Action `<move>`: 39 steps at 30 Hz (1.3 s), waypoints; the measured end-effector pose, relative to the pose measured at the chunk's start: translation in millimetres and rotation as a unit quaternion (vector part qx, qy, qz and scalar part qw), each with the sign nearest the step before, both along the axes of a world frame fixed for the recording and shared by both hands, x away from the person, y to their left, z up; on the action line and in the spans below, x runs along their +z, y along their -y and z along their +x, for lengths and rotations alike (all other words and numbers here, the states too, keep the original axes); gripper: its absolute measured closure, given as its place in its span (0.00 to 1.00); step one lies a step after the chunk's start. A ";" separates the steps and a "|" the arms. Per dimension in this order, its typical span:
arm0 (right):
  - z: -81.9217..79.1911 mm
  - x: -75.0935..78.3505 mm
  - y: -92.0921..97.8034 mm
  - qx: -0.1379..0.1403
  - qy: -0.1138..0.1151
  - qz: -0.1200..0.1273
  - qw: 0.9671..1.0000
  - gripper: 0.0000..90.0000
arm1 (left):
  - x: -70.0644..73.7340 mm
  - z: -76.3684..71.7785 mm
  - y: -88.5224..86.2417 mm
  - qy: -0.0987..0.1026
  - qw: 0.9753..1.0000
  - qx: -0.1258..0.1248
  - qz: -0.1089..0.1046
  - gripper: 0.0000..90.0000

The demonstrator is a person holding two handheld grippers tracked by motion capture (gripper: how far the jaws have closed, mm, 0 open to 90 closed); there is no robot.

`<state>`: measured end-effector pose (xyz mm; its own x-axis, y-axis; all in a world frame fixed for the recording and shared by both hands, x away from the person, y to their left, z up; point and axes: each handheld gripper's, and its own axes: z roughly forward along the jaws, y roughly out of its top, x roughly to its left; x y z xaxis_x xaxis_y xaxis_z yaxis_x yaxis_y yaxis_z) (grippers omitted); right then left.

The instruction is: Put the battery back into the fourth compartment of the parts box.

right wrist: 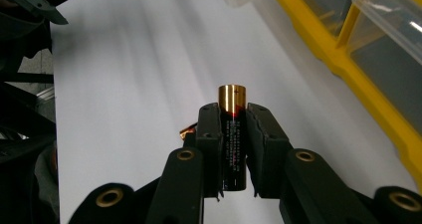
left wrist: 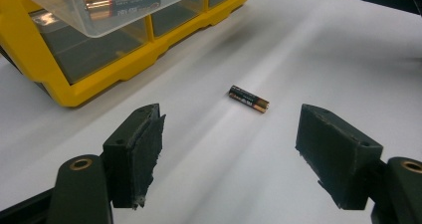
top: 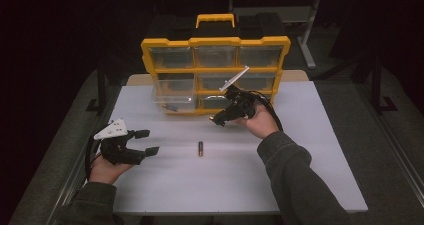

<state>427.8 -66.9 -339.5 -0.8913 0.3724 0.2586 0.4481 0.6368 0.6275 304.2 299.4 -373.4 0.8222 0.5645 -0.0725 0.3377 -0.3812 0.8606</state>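
The left gripper (left wrist: pixel 231 149) rests low near the front edge of the white desk (top: pixel 310 150), and its fingers (left wrist: pixel 137 154) stand wide apart with nothing between them. Ahead of these fingers, a little beyond their tips, one AA battery (left wrist: pixel 249 98) lies flat on the desk, free and touching nothing. A round cell like this rolls easily, so if one finger reaches it before the other, it could be pushed away instead of caught.

Farther away, the right gripper (right wrist: pixel 233 134) is raised over the desk, just in front of the yellow organizer (top: pixel 215 75). Its fingers are clamped on a second battery (right wrist: pixel 232 134), which lies along them, with the gold plus end sticking out past the tips. The hold looks narrow to me. If the cell turns between the pads, it may slip out and fall to the desk.

Beyond these fingers, a clear drawer (top: pixel 172 102) is pulled out of the organizer, and one battery (left wrist: pixel 122 1) already lies inside it. If the right gripper comes in too low, the protruding end may hit the drawer rim and knock the cell loose, or push the drawer back.
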 end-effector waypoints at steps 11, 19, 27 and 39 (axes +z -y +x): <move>7.2 16.7 -2.3 0.001 0.007 0.004 1.000 0.84 | -0.1 0.1 -0.6 0.002 1.000 0.000 -0.001 0.29; 11.7 27.6 -6.4 0.002 0.004 0.003 1.000 0.84 | 1.1 0.2 -2.2 0.002 1.000 -0.001 0.008 0.29; 18.5 40.6 -6.9 0.006 0.022 0.003 1.000 0.84 | 1.2 0.1 -2.2 0.002 1.000 -0.002 0.009 0.29; 23.6 63.1 -11.9 0.004 0.034 0.000 0.999 0.84 | 0.9 0.2 -2.4 0.004 1.000 0.000 0.002 0.29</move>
<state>451.4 -55.0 -276.4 -0.9097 0.3652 0.1979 0.3997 0.6402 0.6560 304.4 301.8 -372.4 0.8223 0.5655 -0.0633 0.3307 -0.3845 0.8619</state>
